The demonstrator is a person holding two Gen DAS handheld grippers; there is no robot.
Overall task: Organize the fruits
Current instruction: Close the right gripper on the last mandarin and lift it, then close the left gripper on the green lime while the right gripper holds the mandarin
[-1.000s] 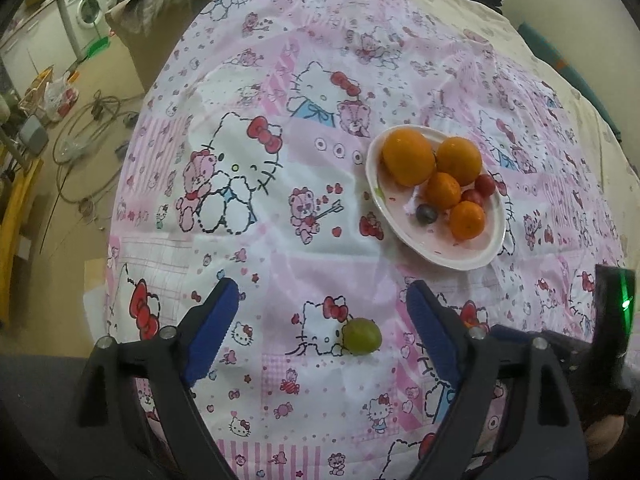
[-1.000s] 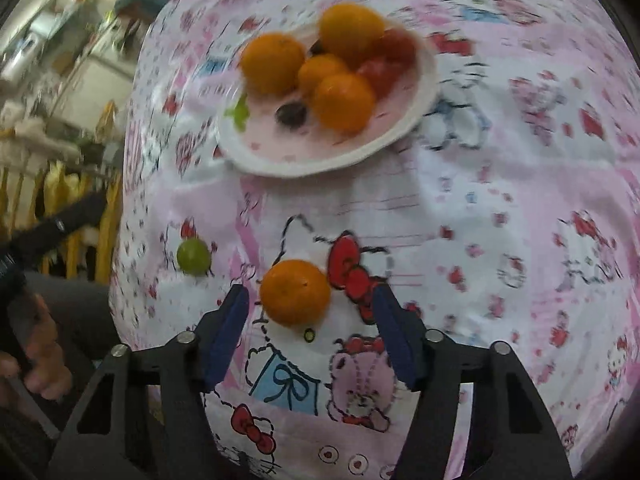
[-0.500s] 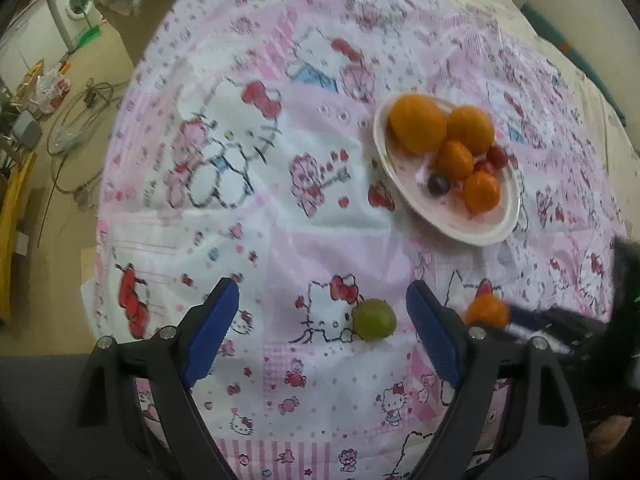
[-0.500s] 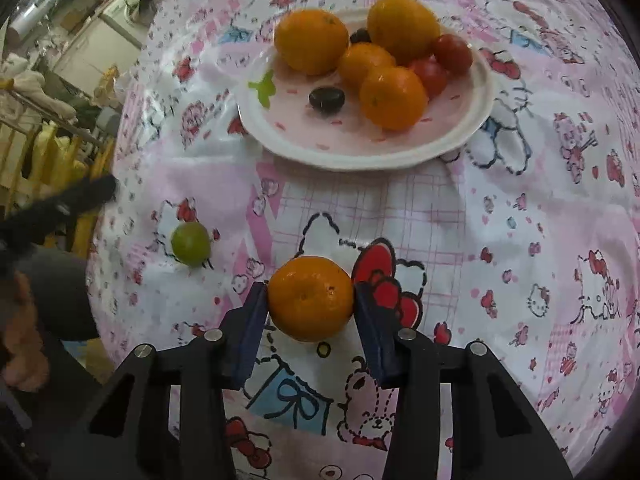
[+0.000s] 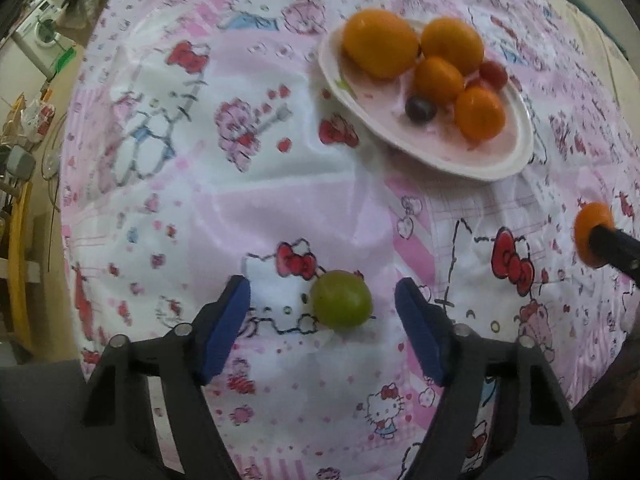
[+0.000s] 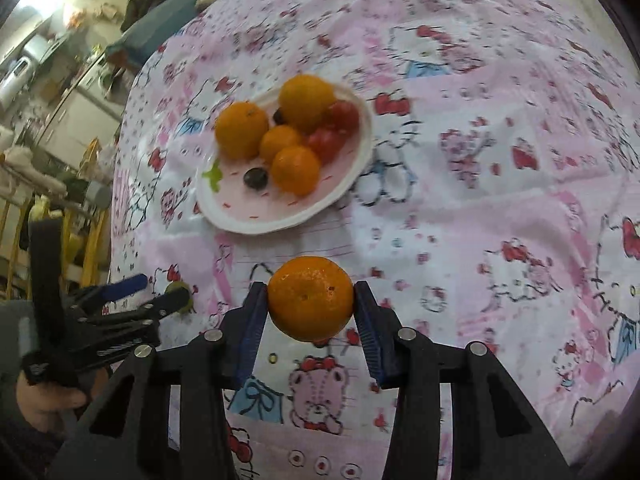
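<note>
A white plate [image 5: 516, 160] [image 6: 352, 184] on the pink Hello Kitty cloth holds several oranges, red fruits and a dark grape [image 5: 420, 109]. My left gripper [image 5: 322, 300] is open, its blue pads on either side of a green fruit [image 5: 341, 299] lying on the cloth. My right gripper [image 6: 310, 300] is shut on an orange [image 6: 310, 298] and holds it above the cloth, short of the plate. That orange also shows at the right edge of the left wrist view [image 5: 592, 236].
The cloth-covered surface drops off at the left to a floor with a washing machine [image 5: 44, 28], cables and yellow furniture [image 5: 16, 264]. The left gripper and the hand holding it show in the right wrist view [image 6: 120, 308].
My right gripper closed on the orange and lifted it off the cloth. My left gripper moved forward until its open pads straddle the green fruit.
</note>
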